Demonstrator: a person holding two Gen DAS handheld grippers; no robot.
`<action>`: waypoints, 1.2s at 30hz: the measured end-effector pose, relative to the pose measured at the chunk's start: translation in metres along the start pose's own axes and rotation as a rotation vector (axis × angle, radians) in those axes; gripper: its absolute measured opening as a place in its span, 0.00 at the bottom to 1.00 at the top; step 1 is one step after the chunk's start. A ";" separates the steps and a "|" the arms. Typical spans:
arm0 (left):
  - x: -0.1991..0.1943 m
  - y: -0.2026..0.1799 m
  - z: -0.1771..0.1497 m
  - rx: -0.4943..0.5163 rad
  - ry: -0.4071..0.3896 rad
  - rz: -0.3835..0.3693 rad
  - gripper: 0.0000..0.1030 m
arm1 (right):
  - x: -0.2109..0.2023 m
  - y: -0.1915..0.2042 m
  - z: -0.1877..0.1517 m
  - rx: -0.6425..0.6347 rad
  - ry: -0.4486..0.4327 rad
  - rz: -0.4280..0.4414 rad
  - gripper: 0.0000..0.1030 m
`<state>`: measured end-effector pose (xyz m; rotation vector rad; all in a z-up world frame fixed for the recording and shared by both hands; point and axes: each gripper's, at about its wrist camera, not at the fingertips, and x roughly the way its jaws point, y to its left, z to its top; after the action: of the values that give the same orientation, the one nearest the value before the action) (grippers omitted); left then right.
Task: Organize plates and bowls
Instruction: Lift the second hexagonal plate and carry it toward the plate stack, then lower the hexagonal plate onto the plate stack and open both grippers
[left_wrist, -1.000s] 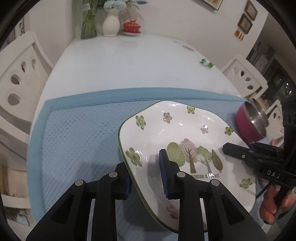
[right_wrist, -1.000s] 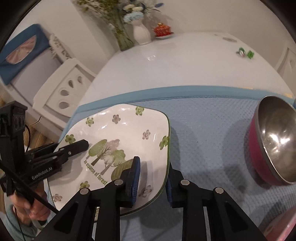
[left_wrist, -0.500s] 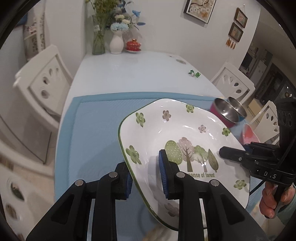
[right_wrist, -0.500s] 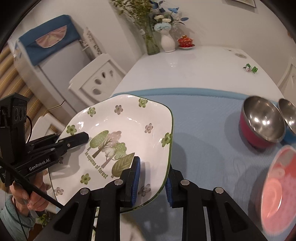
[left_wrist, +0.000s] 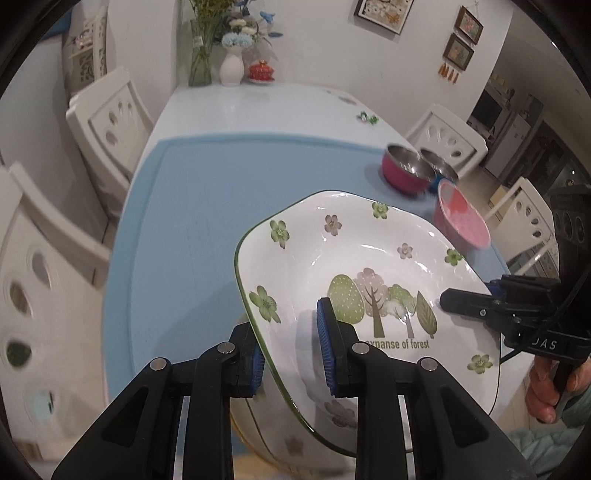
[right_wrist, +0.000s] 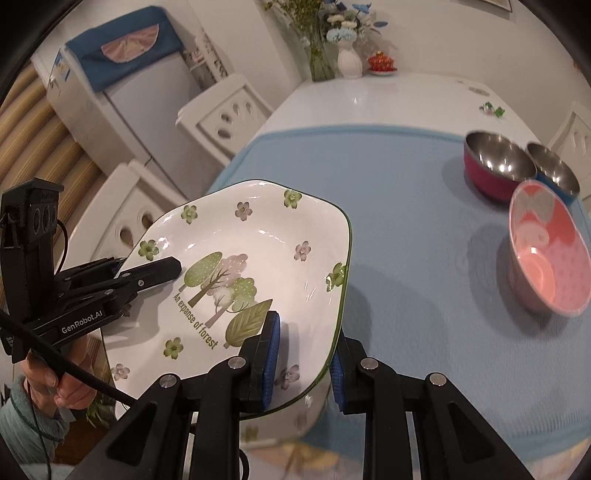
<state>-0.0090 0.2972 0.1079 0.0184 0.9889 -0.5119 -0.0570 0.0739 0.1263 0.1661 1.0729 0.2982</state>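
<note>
Two handheld grippers share the load of a square white plate (left_wrist: 369, 266) printed with trees and small flowers, held in the air above the near edge of the table. The left gripper (left_wrist: 291, 343) is clamped on the plate's left rim, one blue pad inside the dish and the other under its lip; the right gripper (right_wrist: 303, 362) pinches the opposite rim the same way. A grip on both sides likely keeps the wide, shallow dish level and stops it twisting out of narrow pads. Each gripper shows in the other's view, with a person's hand (left_wrist: 546, 387) wrapped around the handle. Beneath the plate, at the near edge, part of another flowered dish (right_wrist: 295, 417) peeks out, though how it sits cannot be made out.

Beyond the plate a blue mat (left_wrist: 207, 206) covers the near half of the white table (left_wrist: 258, 110). On the mat's right side stand a pink bowl (right_wrist: 546, 251), tilted toward the camera, and just behind it a red bowl (right_wrist: 495, 166) and a blue bowl (right_wrist: 554, 173) with steel insides, side by side. At the far end, by the wall, sit a white vase (left_wrist: 232, 68) of flowers and a small red lidded pot (left_wrist: 261, 71), well apart from the crockery being sorted.
</note>
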 end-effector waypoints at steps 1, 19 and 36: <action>0.000 -0.001 -0.008 -0.005 0.012 -0.006 0.21 | 0.000 0.001 -0.008 -0.003 0.014 -0.002 0.23; 0.018 -0.003 -0.063 -0.054 0.129 -0.025 0.22 | 0.021 -0.004 -0.051 0.016 0.146 -0.011 0.23; 0.025 0.003 -0.060 -0.100 0.167 -0.006 0.23 | 0.027 -0.016 -0.046 0.117 0.177 0.005 0.23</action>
<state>-0.0442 0.3044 0.0540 -0.0311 1.1774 -0.4712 -0.0831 0.0673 0.0778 0.2501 1.2664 0.2582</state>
